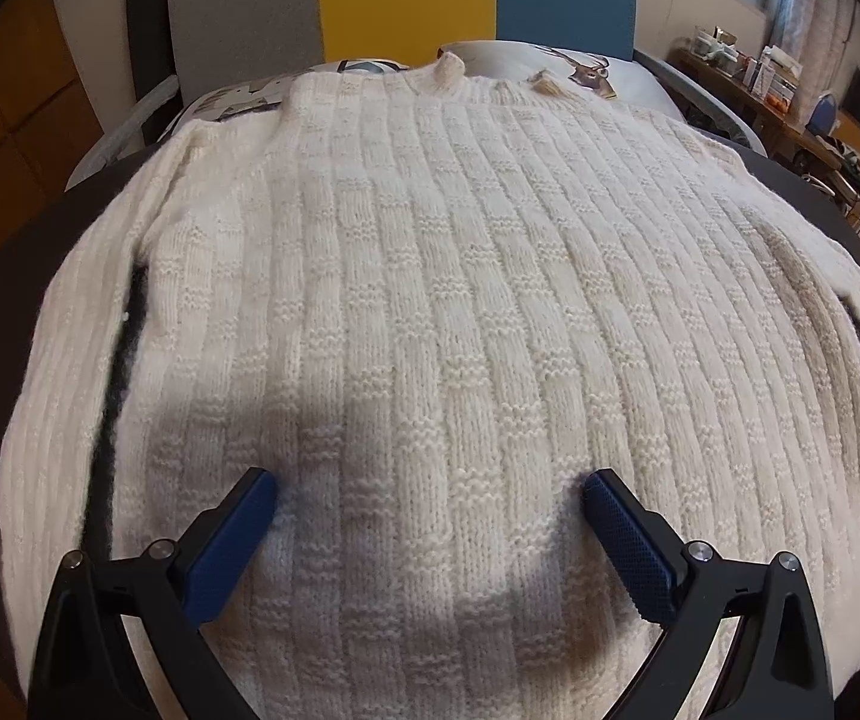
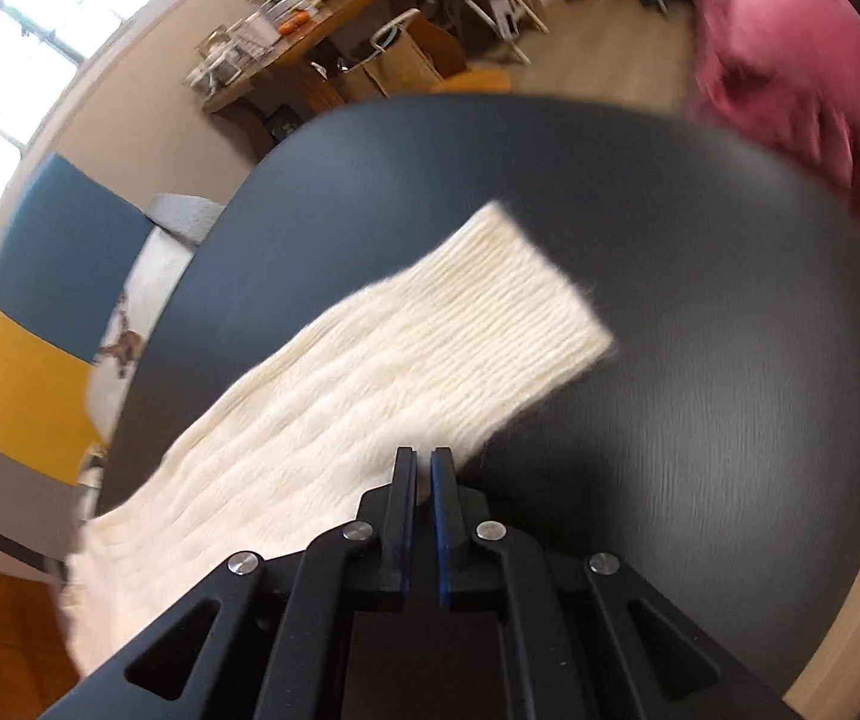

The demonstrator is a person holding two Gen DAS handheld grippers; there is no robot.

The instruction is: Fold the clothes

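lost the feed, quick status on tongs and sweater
Left tongs open over sweater, spread flat. Right tongs shut at the sleeve edge, grip unclear. Dark table, nothing blocking.

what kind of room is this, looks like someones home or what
Most likely a lived-in home room. A cream sweater lies on a dark round table, printed cushions sit on a colour-block sofa behind it, and a cluttered wooden desk stands under a window.
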